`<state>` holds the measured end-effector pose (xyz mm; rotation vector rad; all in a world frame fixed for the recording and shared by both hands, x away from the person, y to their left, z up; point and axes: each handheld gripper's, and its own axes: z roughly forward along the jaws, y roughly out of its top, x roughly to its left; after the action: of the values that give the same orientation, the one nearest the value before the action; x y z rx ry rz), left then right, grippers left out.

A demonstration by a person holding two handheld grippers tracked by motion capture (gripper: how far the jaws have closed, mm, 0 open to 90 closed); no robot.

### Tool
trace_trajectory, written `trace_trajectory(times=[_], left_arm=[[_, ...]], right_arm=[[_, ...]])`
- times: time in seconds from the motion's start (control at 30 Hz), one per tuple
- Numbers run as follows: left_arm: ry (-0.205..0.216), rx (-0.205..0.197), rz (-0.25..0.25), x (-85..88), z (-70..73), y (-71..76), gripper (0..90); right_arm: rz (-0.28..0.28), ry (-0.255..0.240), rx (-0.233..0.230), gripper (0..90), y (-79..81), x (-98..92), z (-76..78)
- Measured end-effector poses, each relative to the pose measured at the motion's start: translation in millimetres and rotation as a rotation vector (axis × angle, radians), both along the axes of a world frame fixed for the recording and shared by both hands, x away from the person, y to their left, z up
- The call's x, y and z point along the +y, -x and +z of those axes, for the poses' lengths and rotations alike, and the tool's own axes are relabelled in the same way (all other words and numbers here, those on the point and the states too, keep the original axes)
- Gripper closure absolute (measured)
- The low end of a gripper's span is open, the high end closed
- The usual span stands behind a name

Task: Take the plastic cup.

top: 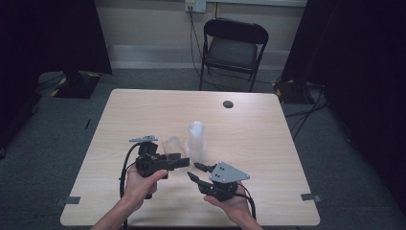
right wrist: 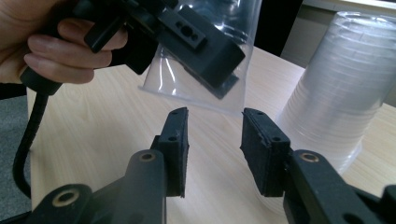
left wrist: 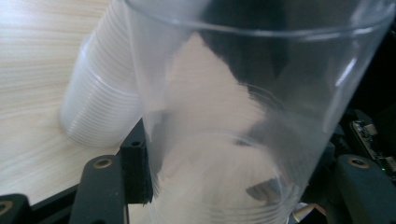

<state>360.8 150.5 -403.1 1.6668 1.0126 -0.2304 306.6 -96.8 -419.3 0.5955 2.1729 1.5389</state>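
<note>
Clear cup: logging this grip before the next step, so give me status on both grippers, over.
Left gripper shut on clear cup, lifted off table. Right gripper open, nothing between its jaws. Cup stack upside down beside the cup, apart.

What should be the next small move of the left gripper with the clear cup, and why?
Probably set the clear cup down on a bare part of the table, away from the stack of cups. The left gripper is shut on it and holds it lifted beside the stack, while the right gripper is open with nothing between its pads.
</note>
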Motion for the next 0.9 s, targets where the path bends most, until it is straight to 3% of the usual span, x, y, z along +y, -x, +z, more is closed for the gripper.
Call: trace_trajectory(times=[0.3, 0.5, 0.7, 0.87, 0.9], left_arm=[[0.083, 0.076, -0.022, -3.5, -8.9, 1.0, 38.3], [0.088, 0.081, -0.039, -9.0, -11.4, 3.5, 38.1], [0.148, 0.104, -0.039, -12.1, -11.7, 6.8, 38.1], [0.134, 0.074, -0.056, -15.7, -8.5, 10.4, 38.6], [0.151, 0.082, -0.058, -17.2, -8.8, 11.8, 38.6]], right_arm=[[-0.022, -0.021, -0.025, 65.0, -1.4, -1.2, -3.8], [-0.028, -0.022, -0.017, 65.3, -4.4, -0.3, -8.6], [-0.043, -0.049, -0.050, 66.9, -2.6, 1.0, -9.5], [-0.050, -0.066, -0.065, 67.0, -1.8, 1.2, -8.1], [-0.048, -0.077, -0.066, 66.6, -1.7, 1.4, -7.6]])
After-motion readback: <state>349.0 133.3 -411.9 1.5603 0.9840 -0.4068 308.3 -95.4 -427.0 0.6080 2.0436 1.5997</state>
